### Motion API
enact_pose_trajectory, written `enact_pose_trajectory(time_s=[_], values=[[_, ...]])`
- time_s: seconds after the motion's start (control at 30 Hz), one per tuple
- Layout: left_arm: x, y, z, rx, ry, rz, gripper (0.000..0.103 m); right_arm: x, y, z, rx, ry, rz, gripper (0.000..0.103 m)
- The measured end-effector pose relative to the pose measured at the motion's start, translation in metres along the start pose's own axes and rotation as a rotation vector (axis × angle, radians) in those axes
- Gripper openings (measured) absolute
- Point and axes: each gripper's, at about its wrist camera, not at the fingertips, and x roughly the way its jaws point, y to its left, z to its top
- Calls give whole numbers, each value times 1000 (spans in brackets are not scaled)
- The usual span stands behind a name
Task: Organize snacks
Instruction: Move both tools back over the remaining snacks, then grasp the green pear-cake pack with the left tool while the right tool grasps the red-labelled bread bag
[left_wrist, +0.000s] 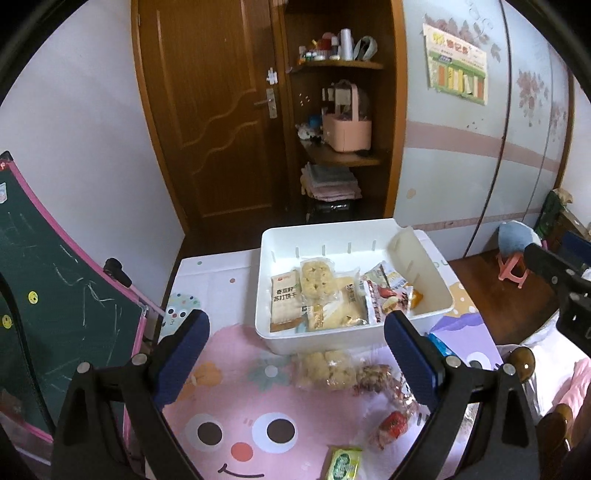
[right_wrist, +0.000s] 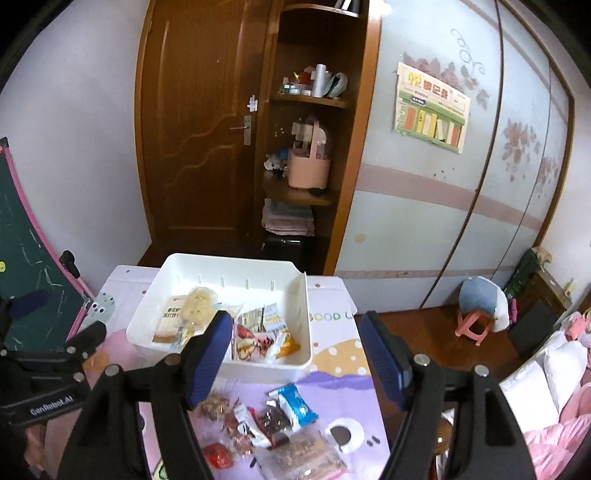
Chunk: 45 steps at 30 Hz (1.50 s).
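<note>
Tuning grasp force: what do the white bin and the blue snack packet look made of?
White bin: looks like rigid moulded plastic, smooth and matte, with rounded rim and slotted inner wall. Blue snack packet: probably thin plastic film, glossy, with creases and a crimped end.

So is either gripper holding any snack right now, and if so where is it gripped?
Nothing is held. The left gripper and right gripper both stand open and empty above the loose snack packets near the white bin.
</note>
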Motion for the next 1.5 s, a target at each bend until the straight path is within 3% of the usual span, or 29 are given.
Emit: enact_pose_trajectory(time_s=[0.1,0.2,0.47,0.8,0.97,1.2,1.5], values=[[-14,-3,-11,12,-18,12,95,-14,-4,-13,-3,-29,23,72],[-25,-5,-23,26,-37,19,95,-21,-10,-26,4,-20,106,73],[-35,-2,-52,1,-45,21,95,-26,-11,-64,-10,29,133,72],[7,5,-119,-67,90,-6,95,-12,-8,-126,39,78,197,72],[41,-11,-155,-45,198,-40,95,16,7,-162,45,175,219,72],[84,-30,-196,-24,319,-79,95,59,20,-201,164,340,301,72],[122,-35,-220,-34,428,-133,78,93,36,-207,241,429,373,72]])
